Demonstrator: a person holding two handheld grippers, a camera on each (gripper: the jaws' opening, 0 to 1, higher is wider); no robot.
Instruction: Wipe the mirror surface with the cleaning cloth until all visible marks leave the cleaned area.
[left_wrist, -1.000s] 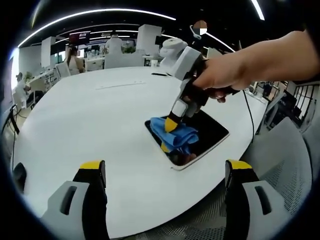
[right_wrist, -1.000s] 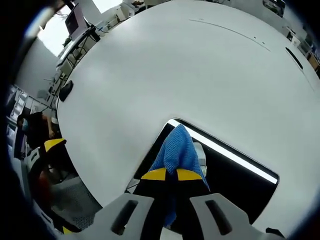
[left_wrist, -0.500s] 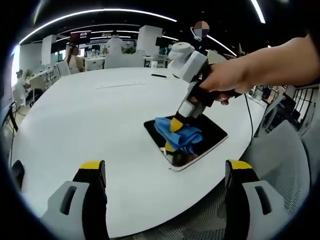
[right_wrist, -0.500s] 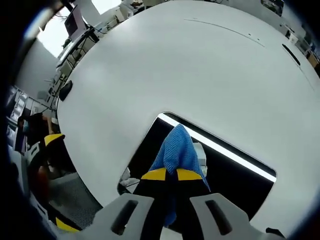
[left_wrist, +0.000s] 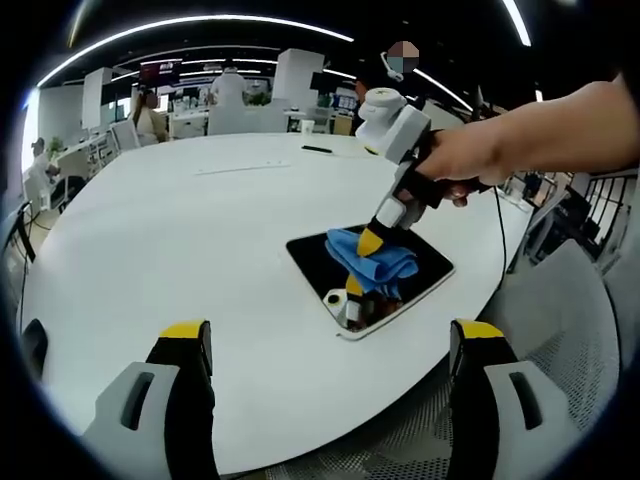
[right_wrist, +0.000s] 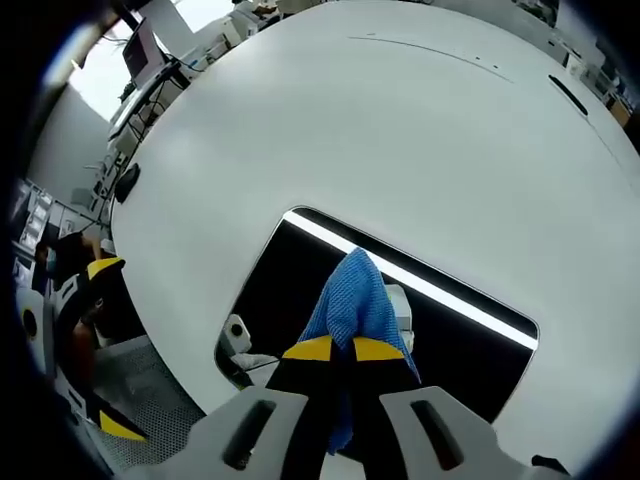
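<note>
Jaws of the right gripper (right_wrist: 333, 349) pinch the blue cleaning cloth (right_wrist: 352, 297), now farther across the mirror (left_wrist: 325, 262) near the surface (left_wrist: 180, 230) edge; left gripper (left_wrist: 330, 345) jaws spread; wiping unfinished.

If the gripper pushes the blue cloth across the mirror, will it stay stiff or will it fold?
The blue cloth is probably floppy: it hangs bunched and creased from the right gripper. It will likely fold and drag rather than slide flat. The mirror looks smooth, so little should catch it.
</note>
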